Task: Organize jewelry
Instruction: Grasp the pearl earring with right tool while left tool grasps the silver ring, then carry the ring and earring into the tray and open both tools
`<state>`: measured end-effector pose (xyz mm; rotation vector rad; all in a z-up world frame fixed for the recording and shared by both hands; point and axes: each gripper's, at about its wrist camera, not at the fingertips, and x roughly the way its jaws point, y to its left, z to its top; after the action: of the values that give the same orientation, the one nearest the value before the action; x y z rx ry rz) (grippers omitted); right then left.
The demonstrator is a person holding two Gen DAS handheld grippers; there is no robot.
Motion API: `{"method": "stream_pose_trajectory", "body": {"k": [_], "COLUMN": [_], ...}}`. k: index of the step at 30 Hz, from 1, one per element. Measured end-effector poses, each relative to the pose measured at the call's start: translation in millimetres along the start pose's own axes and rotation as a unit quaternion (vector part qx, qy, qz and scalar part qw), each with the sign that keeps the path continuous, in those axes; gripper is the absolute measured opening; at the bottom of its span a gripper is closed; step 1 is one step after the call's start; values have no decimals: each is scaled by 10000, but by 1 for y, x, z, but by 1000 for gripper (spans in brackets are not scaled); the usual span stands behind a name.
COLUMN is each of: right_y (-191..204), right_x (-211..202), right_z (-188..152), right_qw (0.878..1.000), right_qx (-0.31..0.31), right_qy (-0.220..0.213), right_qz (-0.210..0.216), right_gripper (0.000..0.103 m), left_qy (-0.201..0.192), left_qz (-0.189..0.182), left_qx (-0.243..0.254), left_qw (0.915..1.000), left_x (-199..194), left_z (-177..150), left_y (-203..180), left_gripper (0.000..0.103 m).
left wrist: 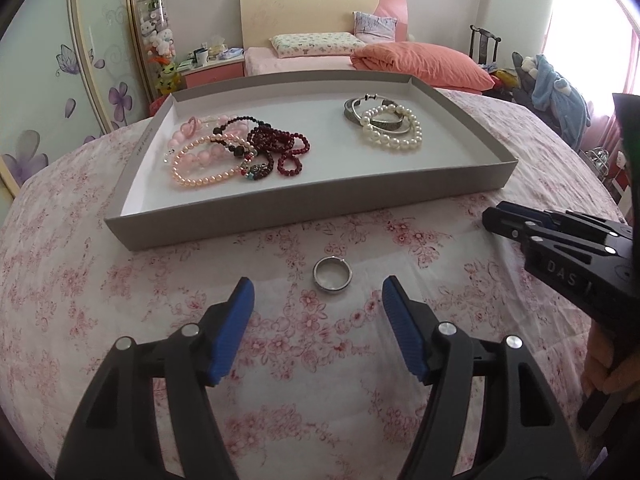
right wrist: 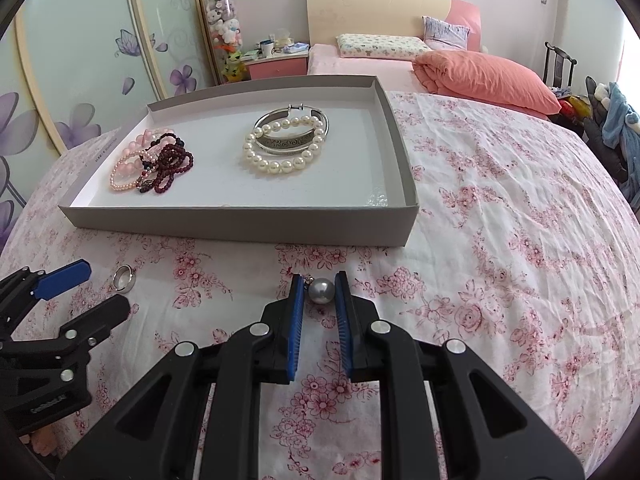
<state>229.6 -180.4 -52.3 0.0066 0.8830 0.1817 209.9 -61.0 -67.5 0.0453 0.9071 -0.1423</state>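
Note:
A grey tray (left wrist: 280,208) (right wrist: 224,224) lies on the floral cloth. In its left part lies a heap of pink and dark red bead bracelets (left wrist: 236,152) (right wrist: 154,164). In its right part a white pearl bracelet (left wrist: 394,132) (right wrist: 280,156) lies with silver bangles (left wrist: 360,110) (right wrist: 296,136). A silver ring (left wrist: 332,274) (right wrist: 123,278) lies on the cloth before the tray. My left gripper (left wrist: 318,300) (right wrist: 92,284) is open, just short of the ring. My right gripper (right wrist: 319,286) (left wrist: 494,214) is shut on a grey pearl earring (right wrist: 322,290), near the tray's front wall.
The floral cloth (right wrist: 500,240) covers the whole work surface. Beyond it stand a bed with an orange quilt (left wrist: 420,62), a pink nightstand (left wrist: 212,72), a wardrobe with flower decals (left wrist: 48,80) and a chair with clothes (left wrist: 556,88).

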Motion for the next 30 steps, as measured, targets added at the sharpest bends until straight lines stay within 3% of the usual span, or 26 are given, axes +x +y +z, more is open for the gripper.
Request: {"method": "stream_pose_trajectory", "body": {"k": [5, 8, 11, 13, 18, 26, 30], "right_y": [0, 0, 0, 0, 0, 1, 3], "right_x": [0, 0, 0, 0, 0, -1, 0], "right_z": [0, 0, 0, 0, 0, 0, 0], "right_qw": [10000, 10000, 10000, 10000, 10000, 10000, 10000], "right_qx": [1, 3, 2, 5, 16, -12, -42], "right_qy": [1, 1, 1, 1, 0, 2, 5], "right_qz": [2, 4, 2, 5, 18, -7, -39], "right_gripper": [17, 17, 17, 17, 17, 17, 17], "left_qy": [16, 15, -16, -34, -27, -34, -52], "left_qz": [64, 153, 231, 304, 443, 885, 827], "left_qx": [-26, -8, -9, 4, -68, -626, -809], "left_qw": [10000, 9999, 9997, 9995, 9990, 9941, 9933], "left_x": [5, 7, 8, 8, 5, -10, -13], "left_z": [4, 7, 10, 11, 8, -6, -8], "left_y": [-4, -7, -10, -11, 1, 67, 80], "left_gripper": [65, 59, 42, 22, 22, 22, 22]}}
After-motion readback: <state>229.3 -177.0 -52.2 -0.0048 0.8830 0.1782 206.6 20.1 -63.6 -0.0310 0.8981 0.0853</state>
